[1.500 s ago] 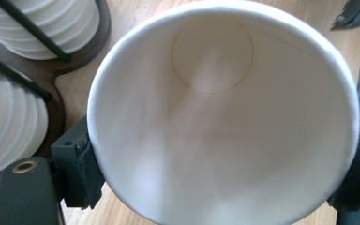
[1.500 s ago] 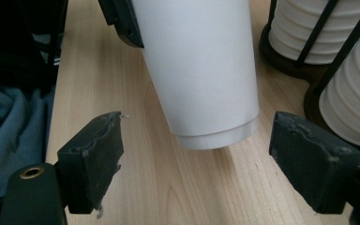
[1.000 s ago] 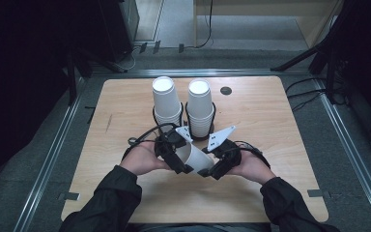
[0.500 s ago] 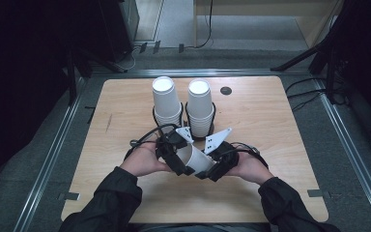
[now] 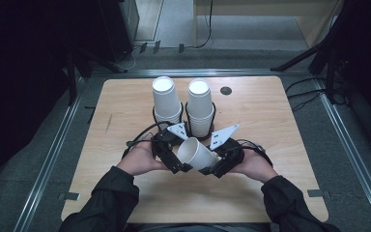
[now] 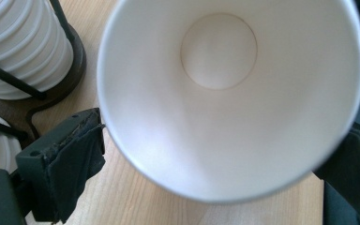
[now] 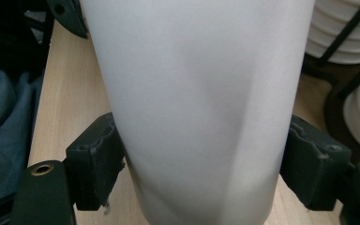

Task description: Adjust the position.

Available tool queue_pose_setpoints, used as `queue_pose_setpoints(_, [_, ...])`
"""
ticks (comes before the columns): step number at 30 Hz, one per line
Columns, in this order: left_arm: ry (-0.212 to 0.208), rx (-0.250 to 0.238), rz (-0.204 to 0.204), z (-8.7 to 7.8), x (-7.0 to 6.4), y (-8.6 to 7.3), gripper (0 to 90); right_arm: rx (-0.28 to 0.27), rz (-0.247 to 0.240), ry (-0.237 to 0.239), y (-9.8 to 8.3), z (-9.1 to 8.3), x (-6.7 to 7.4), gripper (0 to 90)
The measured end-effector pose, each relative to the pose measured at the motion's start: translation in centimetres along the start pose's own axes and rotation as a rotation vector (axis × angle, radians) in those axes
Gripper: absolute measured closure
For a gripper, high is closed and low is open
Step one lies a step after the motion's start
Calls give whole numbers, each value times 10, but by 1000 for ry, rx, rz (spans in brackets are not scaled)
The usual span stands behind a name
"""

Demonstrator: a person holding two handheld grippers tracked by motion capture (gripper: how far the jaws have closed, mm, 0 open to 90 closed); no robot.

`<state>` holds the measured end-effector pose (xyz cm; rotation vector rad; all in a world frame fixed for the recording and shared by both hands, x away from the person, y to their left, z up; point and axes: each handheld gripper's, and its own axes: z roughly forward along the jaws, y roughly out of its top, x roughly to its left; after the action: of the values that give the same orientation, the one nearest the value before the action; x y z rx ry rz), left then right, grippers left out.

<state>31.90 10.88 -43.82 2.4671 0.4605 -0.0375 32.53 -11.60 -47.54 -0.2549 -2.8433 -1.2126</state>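
A white paper cup [image 5: 195, 153] lies on its side between my two grippers, low over the table's front middle. My right gripper [image 5: 217, 164] is shut on the cup's body; in the right gripper view its pads [image 7: 96, 168] press both sides of the cup [image 7: 197, 117], whose wall is creased. These jaws closed in on it within the last second. My left gripper [image 5: 178, 157] is at the cup's mouth. Its jaws have just been opening, and they stand wide around the rim of the cup [image 6: 215, 93].
Two tall stacks of white cups [image 5: 165, 99] [image 5: 200, 106] stand in black wire holders [image 5: 154, 113] just behind my hands. A small black disc [image 5: 226, 90] sits at the back of the wooden table [image 5: 280, 121]. Cables trail beside both hands.
Both hands and the cup stay almost where they were; no clear shift shows in the high view.
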Motion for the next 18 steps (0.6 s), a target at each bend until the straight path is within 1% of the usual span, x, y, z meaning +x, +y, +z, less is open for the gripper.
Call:
queue_pose_setpoints(1, [0, 0, -2, -1, 1, -1, 11, -4, 8, 4, 0, -2, -1, 218])
queue_pose_setpoints(5, [-5, -5, -2, -1, 3, -4, 11, -16, 18, -9, -2, -8, -4, 217])
queue_pose_setpoints(6, [-10, -7, 0, -1, 3, -4, 11, -22, 16, -16, -3, -10, -5, 218])
queue_pose_setpoints(7, [-24, -14, 7, -2, 3, -5, 11, -21, 24, -15, -3, -12, -5, 217])
queue_pose_setpoints(8, [-34, -30, 16, -2, 3, -6, 11, -29, 24, -21, -3, -14, -6, 217])
queue_pose_setpoints(9, [-39, -34, 10, -3, 4, -7, 12, -30, 30, -23, -4, -16, -6, 217])
queue_pose_setpoints(13, [-27, -43, 1, -5, 6, -11, 12, -46, 35, -38, -6, -22, -8, 217])
queue_pose_setpoints(18, [7, -70, -3, -9, 8, -14, 12, -70, 48, -62, -9, -32, -9, 217])
